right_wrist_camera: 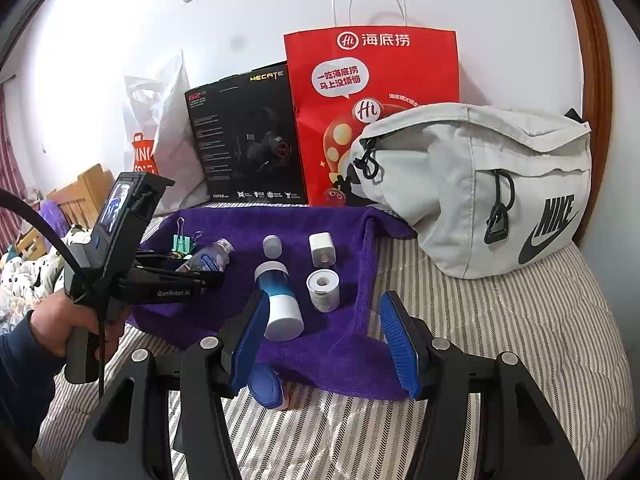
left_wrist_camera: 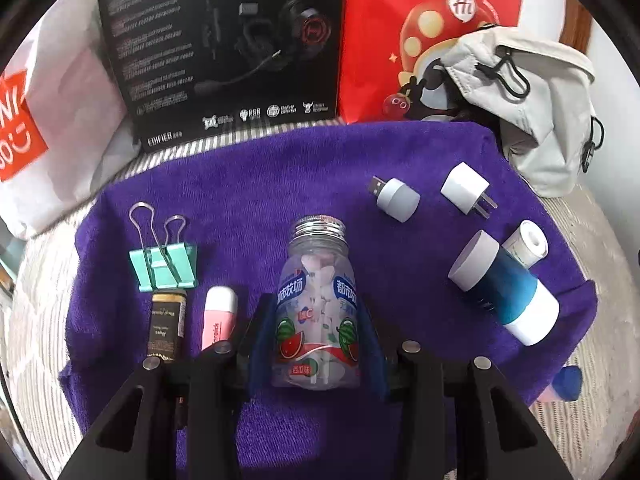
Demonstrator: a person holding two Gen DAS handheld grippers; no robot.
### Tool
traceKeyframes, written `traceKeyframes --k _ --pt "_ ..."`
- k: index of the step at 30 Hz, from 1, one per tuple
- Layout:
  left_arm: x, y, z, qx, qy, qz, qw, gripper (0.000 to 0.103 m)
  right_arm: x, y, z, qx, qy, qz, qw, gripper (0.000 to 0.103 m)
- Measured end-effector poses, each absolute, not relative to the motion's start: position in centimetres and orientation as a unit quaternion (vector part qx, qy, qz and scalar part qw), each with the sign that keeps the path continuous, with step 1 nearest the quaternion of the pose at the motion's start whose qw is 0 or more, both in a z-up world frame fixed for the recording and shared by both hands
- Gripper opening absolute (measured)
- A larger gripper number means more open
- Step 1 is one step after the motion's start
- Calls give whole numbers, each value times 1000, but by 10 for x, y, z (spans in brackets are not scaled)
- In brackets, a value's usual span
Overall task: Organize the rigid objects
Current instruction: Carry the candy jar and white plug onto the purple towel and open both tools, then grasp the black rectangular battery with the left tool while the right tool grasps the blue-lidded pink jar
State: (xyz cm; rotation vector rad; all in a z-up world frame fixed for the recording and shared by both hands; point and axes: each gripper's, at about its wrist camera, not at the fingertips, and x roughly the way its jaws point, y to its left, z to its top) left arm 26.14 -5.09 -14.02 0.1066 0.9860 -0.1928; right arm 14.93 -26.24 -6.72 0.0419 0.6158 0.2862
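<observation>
Laid out on a purple towel (left_wrist_camera: pixel 256 184) on a striped bed, small rigid items run from left edge to right. Nearest the left edge sit a mint binder clip (left_wrist_camera: pixel 164 266), a black and gold tube (left_wrist_camera: pixel 167 326) and a pink stick (left_wrist_camera: pixel 219 318). At the middle, the left gripper (left_wrist_camera: pixel 316 344) has its jaws closed on the sides of a clear candy bottle (left_wrist_camera: pixel 316 312), lying down with its capless threaded neck pointing away. It looks light, stiff and slick, so a mid-body hold seems safest. Farther right lie a USB light (left_wrist_camera: pixel 394 196), a white plug (left_wrist_camera: pixel 466 188), a blue and white bottle (left_wrist_camera: pixel 504 290) and a small white roll (left_wrist_camera: pixel 526 242). The right gripper (right_wrist_camera: pixel 326 346) hovers with jaws wide apart, holding nothing. A blue-tipped object at the near edge is mostly hidden.
</observation>
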Motion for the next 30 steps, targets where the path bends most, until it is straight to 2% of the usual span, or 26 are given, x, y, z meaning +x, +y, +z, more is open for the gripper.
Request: traceKeyframes --k 4,5,13,20,24,25,28,30 --pt "260 -52 -140 53 469 -89 877 40 148 -263 -67 23 302 140 943 57" --pt "260 -51 -140 53 469 -87 877 43 148 -263 -67 22 302 140 943 57" --pt "256 -45 -142 60 470 -67 878 79 140 -265 -64 28 299 143 943 57" --pt "249 -42 -139 57 470 -66 879 82 125 -267 -58 26 301 137 943 58" --pt "225 -36 -115 43 461 -67 884 82 111 -268 -55 20 296 132 946 66" --pt "215 -36 -106 40 454 -68 888 86 108 -268 -55 19 294 132 947 67" --pt "186 -36 -84 31 429 -75 900 103 100 -268 -54 12 288 127 949 80" --pt "166 -37 -75 23 411 -72 909 103 94 -269 -56 11 282 126 951 85"
